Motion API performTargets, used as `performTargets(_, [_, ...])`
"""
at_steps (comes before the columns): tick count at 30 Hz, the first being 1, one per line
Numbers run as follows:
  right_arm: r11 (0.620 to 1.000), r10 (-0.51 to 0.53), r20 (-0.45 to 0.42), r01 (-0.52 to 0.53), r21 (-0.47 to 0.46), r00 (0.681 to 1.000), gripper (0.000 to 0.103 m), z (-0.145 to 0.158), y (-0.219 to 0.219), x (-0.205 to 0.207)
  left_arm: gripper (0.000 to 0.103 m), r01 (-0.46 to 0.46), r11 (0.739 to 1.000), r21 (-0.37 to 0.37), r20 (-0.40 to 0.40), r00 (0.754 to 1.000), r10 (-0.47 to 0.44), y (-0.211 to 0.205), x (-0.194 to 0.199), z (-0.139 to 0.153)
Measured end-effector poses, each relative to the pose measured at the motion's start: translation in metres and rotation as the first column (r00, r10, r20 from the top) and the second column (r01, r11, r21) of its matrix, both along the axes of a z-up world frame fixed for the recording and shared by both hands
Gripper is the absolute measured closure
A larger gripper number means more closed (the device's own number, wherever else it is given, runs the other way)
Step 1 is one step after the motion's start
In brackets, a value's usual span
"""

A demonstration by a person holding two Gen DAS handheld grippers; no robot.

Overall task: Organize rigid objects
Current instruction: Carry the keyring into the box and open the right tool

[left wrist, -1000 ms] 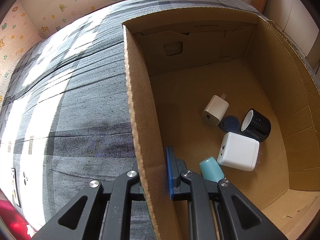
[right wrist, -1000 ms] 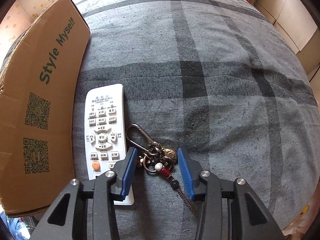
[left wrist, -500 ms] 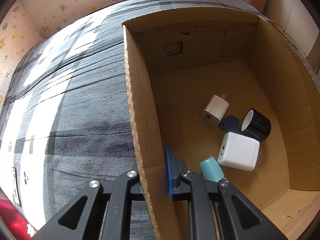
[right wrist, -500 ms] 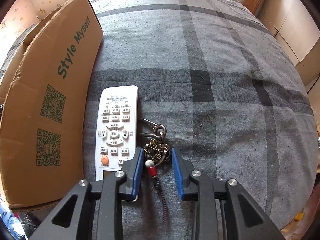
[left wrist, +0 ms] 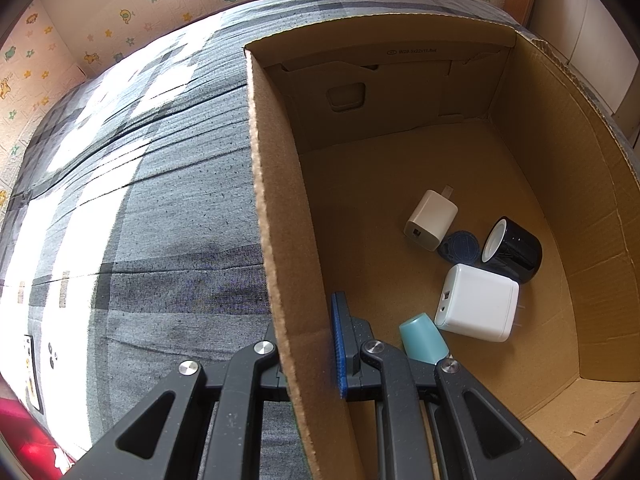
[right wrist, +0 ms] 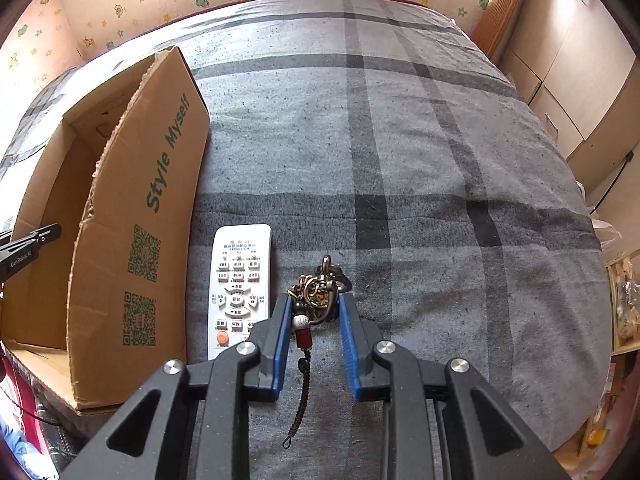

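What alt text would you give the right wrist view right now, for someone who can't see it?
The right gripper is shut on a keychain, its beaded cord dangling between the blue fingers above a grey plaid bedspread. A white remote lies just left of it, beside an open cardboard box printed "Style Myself".

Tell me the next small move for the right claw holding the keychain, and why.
Probably carry it left over the cardboard box wall and let go inside. The right claw is shut on the keychain, its cord dangling clear of the bedspread. The left claw clamps the box wall, steadying it, and chargers already lie inside.
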State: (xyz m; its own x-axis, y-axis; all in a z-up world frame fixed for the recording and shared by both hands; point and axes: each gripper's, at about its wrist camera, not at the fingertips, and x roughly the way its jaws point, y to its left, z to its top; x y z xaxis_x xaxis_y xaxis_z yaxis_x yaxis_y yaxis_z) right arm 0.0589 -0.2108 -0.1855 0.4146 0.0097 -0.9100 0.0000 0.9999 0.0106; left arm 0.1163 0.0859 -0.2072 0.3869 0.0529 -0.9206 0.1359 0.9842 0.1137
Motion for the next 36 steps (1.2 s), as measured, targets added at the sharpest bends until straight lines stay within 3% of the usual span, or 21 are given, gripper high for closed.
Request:
performTargets(19, [0.999, 0.042, 0.104, -0.039, -0.034, 0.994, 0.079, 0.056, 0.002, 0.015, 0.089, 0.0, 1.0, 0.0, 0.0, 1.0, 0.0, 0.0, 0.0, 0.0])
performTargets(36, [0.99, 0.138, 0.192, -0.134, -0.038, 0.971, 0.079, 0.102, 0.05, 0.032, 0.089, -0.001, 1.0, 0.0, 0.0, 1.0, 0.001, 0.0, 0.0, 0.0])
